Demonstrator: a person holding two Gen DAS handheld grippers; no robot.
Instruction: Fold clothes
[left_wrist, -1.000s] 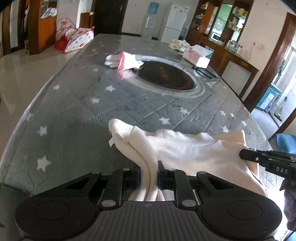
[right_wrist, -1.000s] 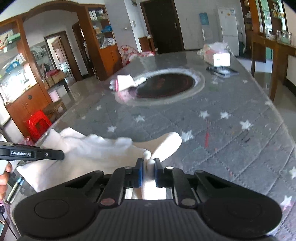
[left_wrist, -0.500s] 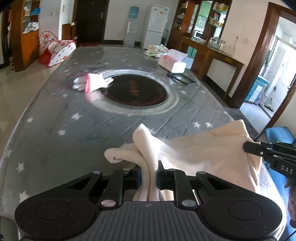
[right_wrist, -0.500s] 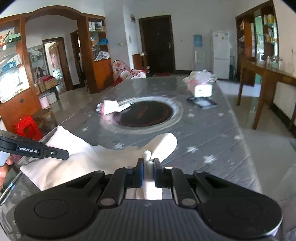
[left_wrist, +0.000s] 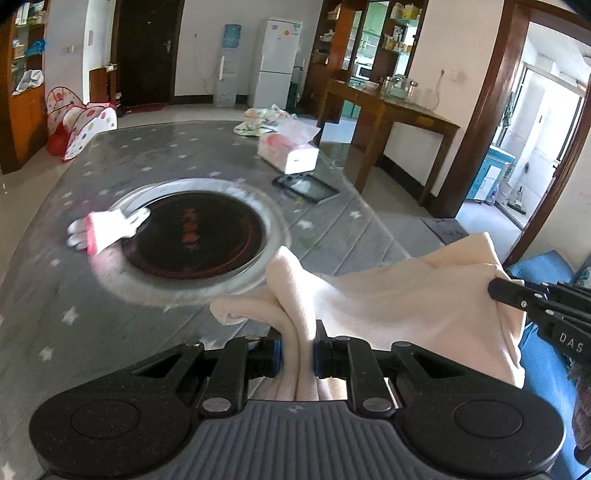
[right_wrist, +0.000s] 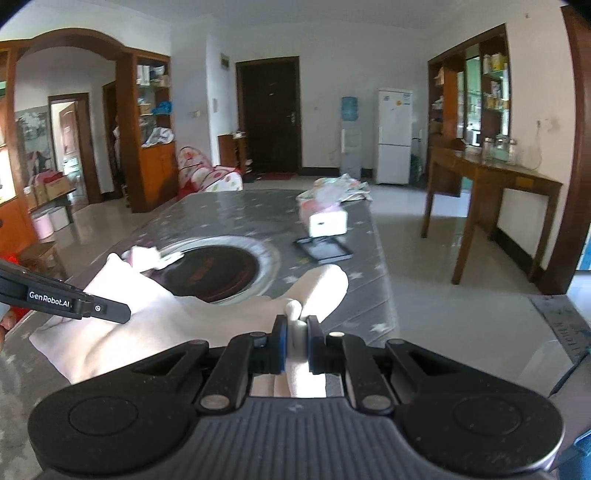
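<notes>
Both of your grippers are clamped on the same cream garment (left_wrist: 391, 306). Your left gripper (left_wrist: 297, 354) pinches a thick bunch of gathered cloth between its blue pads; your right gripper (right_wrist: 295, 343) is pressed nearly together on a thinner fold at the opposite end. In the left wrist view the right gripper's tip enters from the right edge, biting the far corner of the cloth. In the right wrist view the left gripper crosses in from the left with the cloth draped under it. The garment hangs stretched between the two grips, over the near end of the grey star-print table (left_wrist: 110, 295); whether its lower edge touches the table cannot be told. No crisp, finished fold is visible: the cloth looks bunched and sagging, with a loose tongue curling out beside each gripper. Judgement: early in the fold, a spread-or-carry stage. Laying it flat, squaring it and making the folds all remain. Elsewhere on the table: a round dark hotplate (left_wrist: 195, 240) set in a glass ring, a small white-and-pink item (left_wrist: 107, 230) on its rim (kind unclear), a tissue pack (left_wrist: 291, 151), a dark tablet (left_wrist: 306, 188), and a crumpled patterned cloth (left_wrist: 258, 118) at the far end. None of it lies near the cream garment.
</notes>
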